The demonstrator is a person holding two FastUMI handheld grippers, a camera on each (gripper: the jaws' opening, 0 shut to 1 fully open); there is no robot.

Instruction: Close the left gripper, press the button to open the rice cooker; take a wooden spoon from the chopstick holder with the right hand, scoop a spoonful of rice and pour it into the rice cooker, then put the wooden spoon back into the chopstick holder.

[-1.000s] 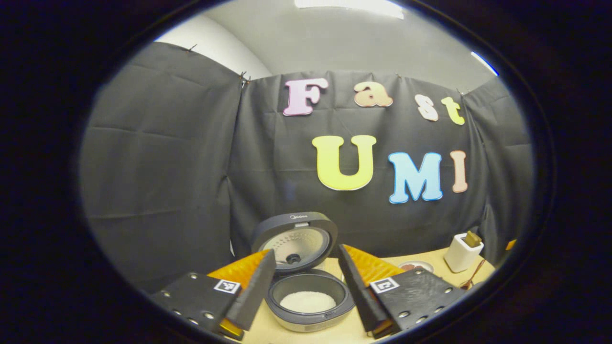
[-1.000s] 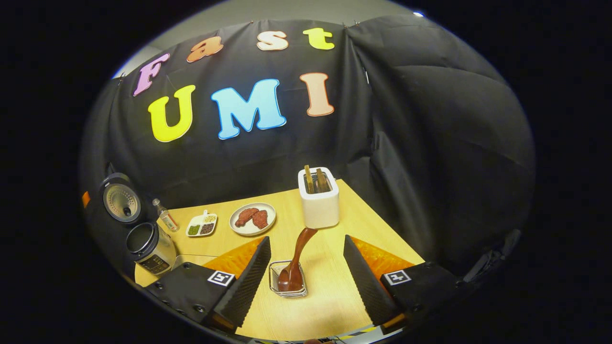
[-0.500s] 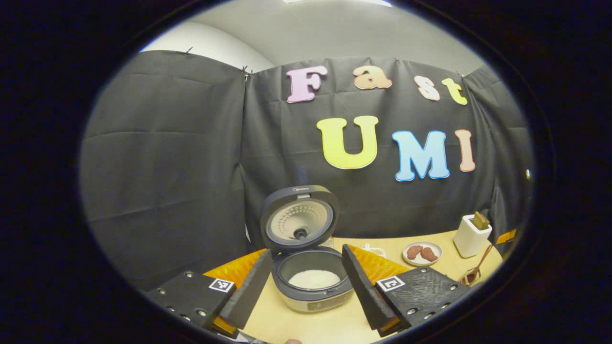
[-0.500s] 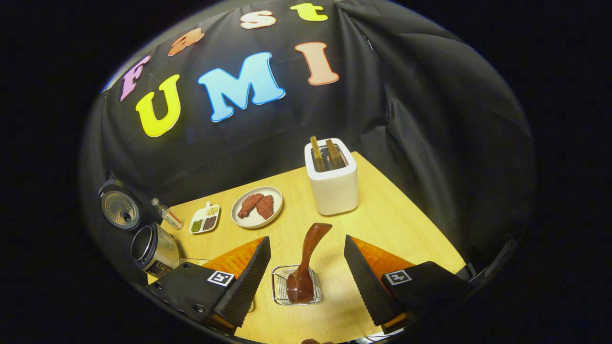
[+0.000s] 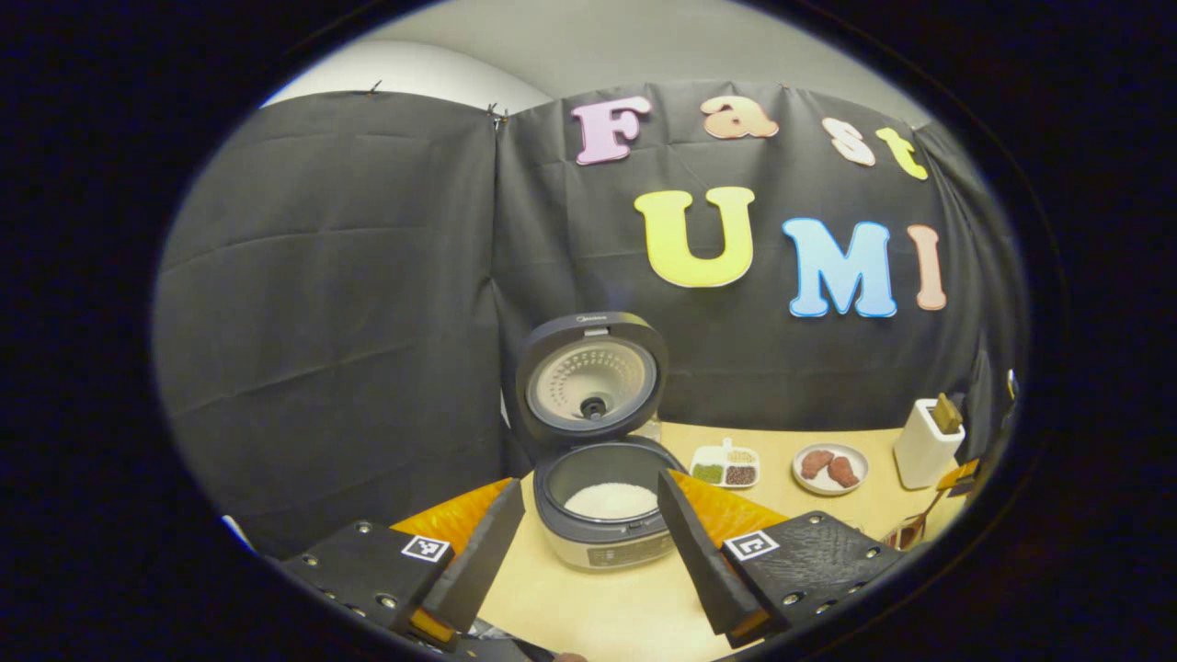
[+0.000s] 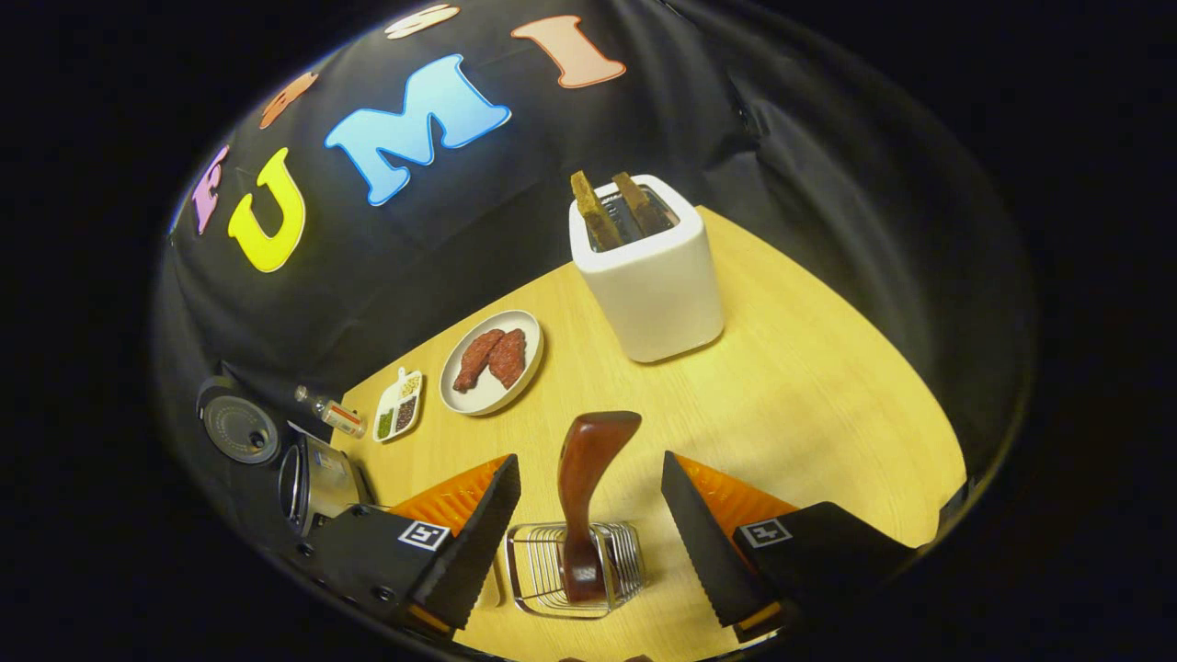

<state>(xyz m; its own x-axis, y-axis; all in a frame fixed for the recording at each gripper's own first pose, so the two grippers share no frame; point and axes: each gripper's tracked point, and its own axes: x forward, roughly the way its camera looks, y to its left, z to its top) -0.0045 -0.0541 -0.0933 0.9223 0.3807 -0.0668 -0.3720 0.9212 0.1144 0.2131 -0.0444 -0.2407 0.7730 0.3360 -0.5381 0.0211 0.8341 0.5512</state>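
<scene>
- rice cooker (image 5: 602,496) sits dead ahead of the left gripper (image 5: 588,552), lid up, white rice (image 5: 611,501) showing in the pot, so the button step looks done.
- left gripper's fingers are spread wide, holding nothing, the cooker framed between them but apart from both.
- over on the right: the right gripper (image 6: 588,542) hangs above the wire chopstick holder (image 6: 575,568), fingers released and wide, gripping nothing.
- the wooden spoon (image 6: 584,487) stands in that holder, right in the gap between the fingers, touching neither.
- its long axis runs up and away from the gripper, handle end tipped slightly to the right finger's side, bowl end down in the wires.
- my read: the right hand is the nearer one by far, and the grab turns on closing across that handle.
- toaster (image 6: 644,267) stands well beyond the spoon, plate of meat (image 6: 490,360) off to the left.
</scene>
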